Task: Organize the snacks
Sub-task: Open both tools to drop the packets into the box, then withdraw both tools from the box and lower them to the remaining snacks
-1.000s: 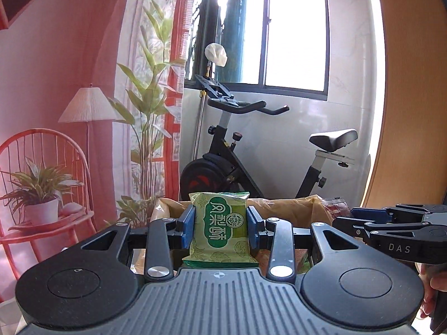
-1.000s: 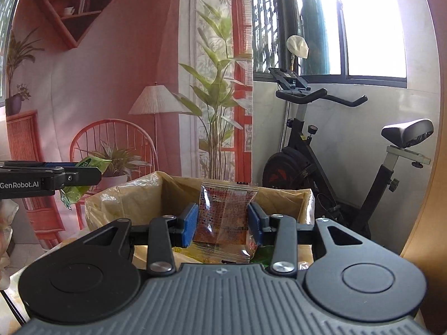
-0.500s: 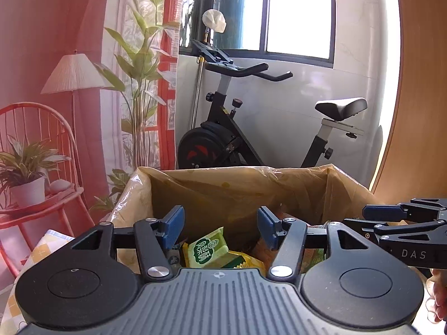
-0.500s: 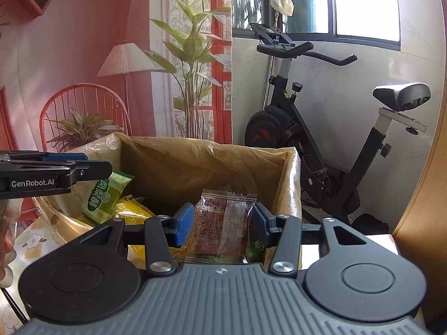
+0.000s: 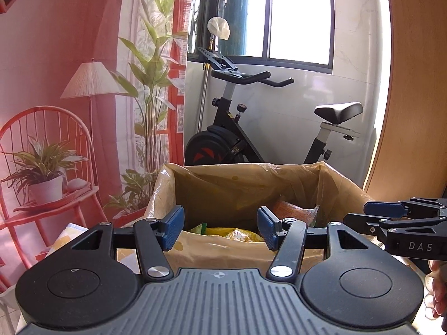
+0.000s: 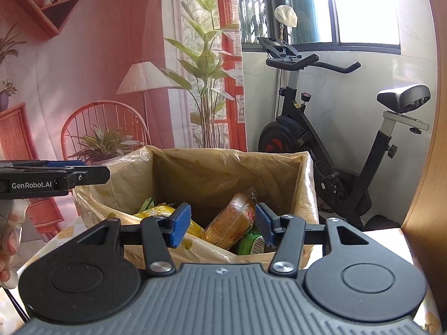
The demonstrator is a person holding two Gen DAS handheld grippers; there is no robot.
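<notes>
A cardboard box point(image 5: 245, 167) lined with a yellowish plastic bag stands just ahead of both grippers. My left gripper point(image 5: 220, 227) hovers at its near rim, open, with nothing between the blue pads; yellow packets point(image 5: 237, 234) and an orange packet point(image 5: 290, 209) lie inside. In the right wrist view the box point(image 6: 223, 153) holds an orange-brown packet point(image 6: 232, 224), a green packet point(image 6: 251, 243) and yellow packets point(image 6: 159, 212). My right gripper point(image 6: 222, 224) is above the near rim, its jaws opening and gripping nothing. The left gripper point(image 6: 69, 174) shows at that view's left edge.
An exercise bike point(image 5: 251, 139) stands behind the box by the window. A wooden panel point(image 5: 413, 111) rises at the right. A wall backdrop shows a red chair, a lamp and plants. The box rests on a yellow-patterned cloth point(image 6: 64, 234). A person's hand point(image 6: 5, 251) holds the left gripper.
The left gripper let go of its green packet and the right of its red-brown packet; both packets dropped into the box. Both grippers have opened wider and pulled back from the box.
</notes>
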